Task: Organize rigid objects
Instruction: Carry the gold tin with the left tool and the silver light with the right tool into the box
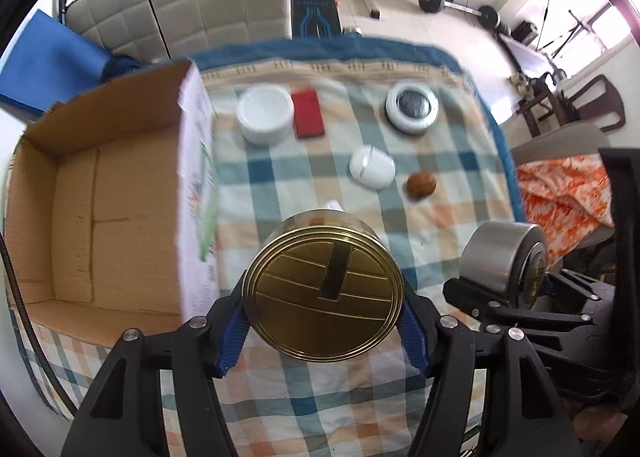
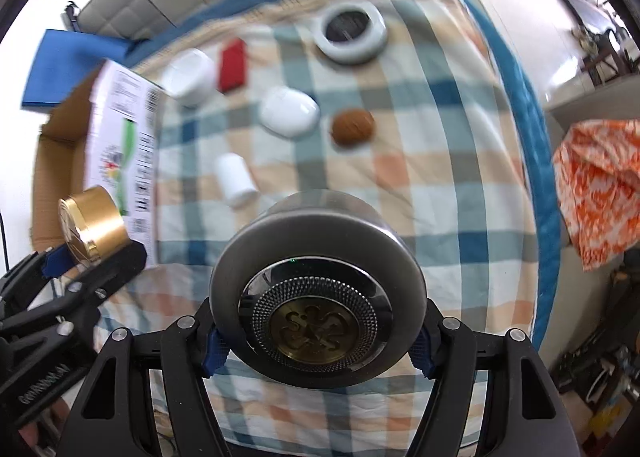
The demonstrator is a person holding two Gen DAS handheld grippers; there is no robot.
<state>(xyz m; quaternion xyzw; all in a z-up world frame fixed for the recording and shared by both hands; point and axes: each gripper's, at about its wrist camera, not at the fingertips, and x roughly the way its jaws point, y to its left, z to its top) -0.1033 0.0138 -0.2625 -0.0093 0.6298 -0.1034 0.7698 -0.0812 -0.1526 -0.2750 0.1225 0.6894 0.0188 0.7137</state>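
Note:
My left gripper [image 1: 324, 331] is shut on a round gold tin [image 1: 324, 289], held lid-up above the checked cloth [image 1: 452, 225], just right of an open cardboard box [image 1: 92, 217]. My right gripper [image 2: 318, 349] is shut on a grey metal cylinder [image 2: 318, 297] with a brass emblem on its top. Each view shows the other pair: the grey cylinder [image 1: 500, 261] at the right, the gold tin [image 2: 94, 221] at the left by the box [image 2: 116, 137]. Both are lifted off the cloth [image 2: 452, 193].
On the cloth lie a white round tub [image 1: 265, 113], a red flat case [image 1: 307, 113], a white-rimmed round tin [image 1: 412, 107], a white pod-shaped case [image 1: 372, 168], a brown ball [image 1: 421, 185] and a small white cylinder [image 2: 236, 179]. An orange patterned fabric [image 2: 600, 185] lies off the right edge.

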